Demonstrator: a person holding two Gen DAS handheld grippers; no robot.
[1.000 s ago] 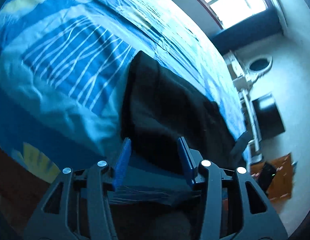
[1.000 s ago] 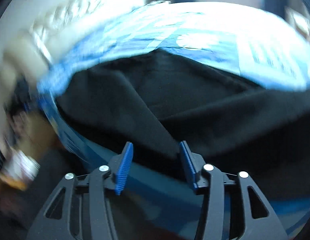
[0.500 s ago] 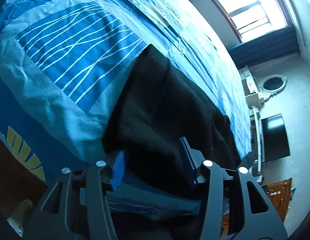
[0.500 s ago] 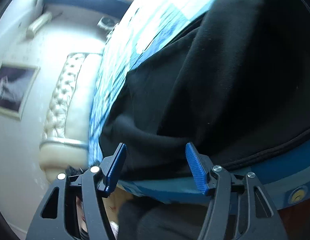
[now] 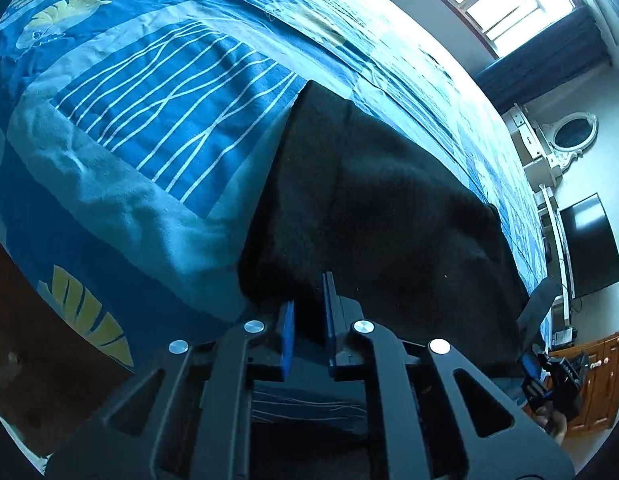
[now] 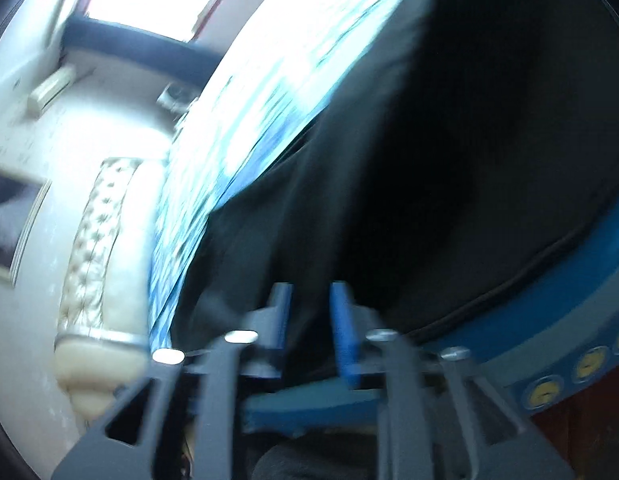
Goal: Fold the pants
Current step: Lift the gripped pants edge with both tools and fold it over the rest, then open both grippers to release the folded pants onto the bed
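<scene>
pants: we see black pants (image 5: 389,216) lying flat on the blue patterned bedspread (image 5: 157,104), filling centre to lower right of the left wrist view, near edge at the bed's front side.
left gripper: our left gripper (image 5: 309,312) at bottom centre, its 2 blue fingers (image 5: 287,336) nearly together, pinching the near hem of the pants.
right gripper: our right gripper (image 6: 309,320) at bottom centre of the right wrist view, blurred; jaws closing, dark pants fabric (image 6: 469,160) between the 2 blue fingers (image 6: 343,332); we can't tell if the pads press it yet.
right gripper, other view: also seen lower right edge of the left wrist view (image 5: 549,376), at the pants' far corner.
background: window (image 5: 509,4) upper right, dark TV screen (image 5: 589,248) right edge, tufted headboard (image 6: 93,248) left of the right wrist view.
</scene>
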